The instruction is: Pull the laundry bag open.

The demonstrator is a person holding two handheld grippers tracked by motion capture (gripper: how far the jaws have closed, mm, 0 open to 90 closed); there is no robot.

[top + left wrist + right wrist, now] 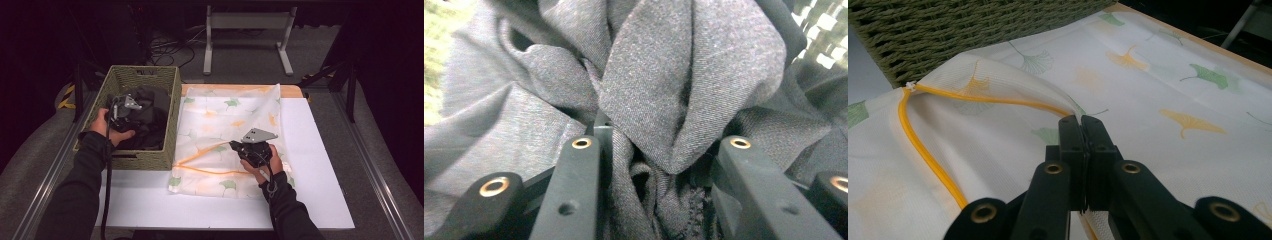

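Black jaws clamped on dark cloth (684,85), high view adds basket (172,112), right gripper (234,145) pinching laundry bag (220,117)

Place: a lab or recording studio, not a home.
Walls: black surround, dark beyond the table.
Floor: grey carpet (40,150), loose cables (167,50), yellow-black hazard tape (65,97).
Furniture: white table (320,165) edged with metal rails (372,170); a grey metal stand (247,22) behind.
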